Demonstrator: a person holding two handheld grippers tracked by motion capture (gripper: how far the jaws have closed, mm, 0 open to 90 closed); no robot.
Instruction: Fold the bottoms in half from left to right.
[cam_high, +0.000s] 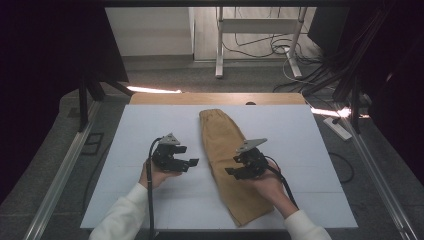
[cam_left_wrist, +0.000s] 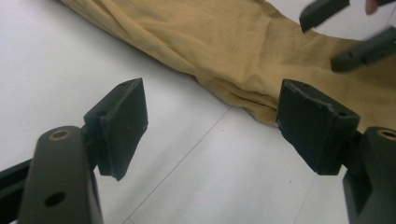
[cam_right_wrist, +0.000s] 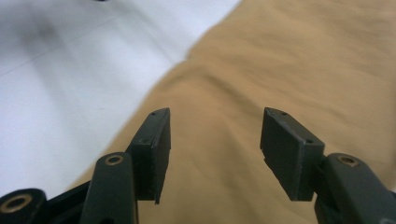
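Note:
A mustard-brown garment, folded into a long strip, lies on the white table cover and runs from the far middle toward the near right. My left gripper hovers over bare cover just left of the garment, jaws open and pointing at it with nothing between them. In the left gripper view the garment lies beyond my left gripper. My right gripper hangs open above the garment's middle, empty. The right gripper view looks down on the garment under my right gripper.
The wooden table edge shows past the white cover. Beyond it stand white desk legs and a tangle of cables. A power strip lies on the floor at the right. Metal rails flank the table.

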